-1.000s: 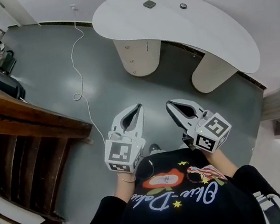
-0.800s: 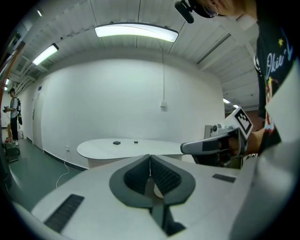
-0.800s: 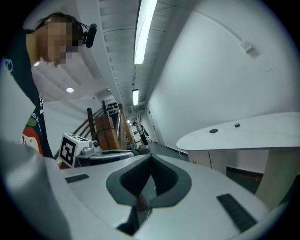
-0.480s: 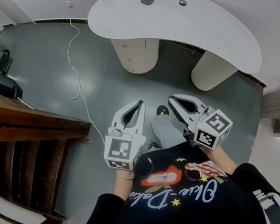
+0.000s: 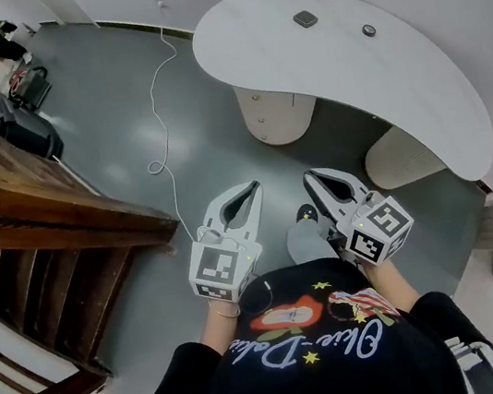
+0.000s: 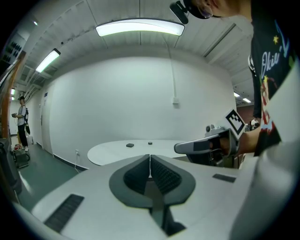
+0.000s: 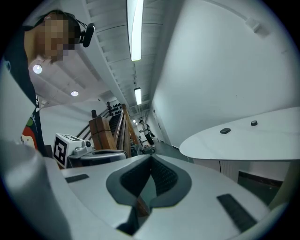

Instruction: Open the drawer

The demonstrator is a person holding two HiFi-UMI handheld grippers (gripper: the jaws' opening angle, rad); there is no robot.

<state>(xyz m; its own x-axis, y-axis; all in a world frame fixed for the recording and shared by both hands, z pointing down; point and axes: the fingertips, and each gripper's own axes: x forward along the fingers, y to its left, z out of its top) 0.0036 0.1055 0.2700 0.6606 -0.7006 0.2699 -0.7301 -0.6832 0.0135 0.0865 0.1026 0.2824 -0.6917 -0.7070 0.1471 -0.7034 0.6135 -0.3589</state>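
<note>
Left claw closed, empty. Right claw closed, empty. Both lower centre. Drawer pedestal under white worktop, upper centre, well apart from claws.

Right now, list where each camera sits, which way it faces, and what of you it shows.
Head view: on the head, facing steeply down at floor and desk; shows left gripper, right gripper, shirt.
Left gripper view: on the left gripper, facing along its shut fingers toward the desk; shows right gripper, an arm.
Right gripper view: on the right gripper, facing along its shut fingers toward stairs and desk; shows left gripper, shirt.
Shared: all three see the desk; each gripper view sees the other gripper.
</note>
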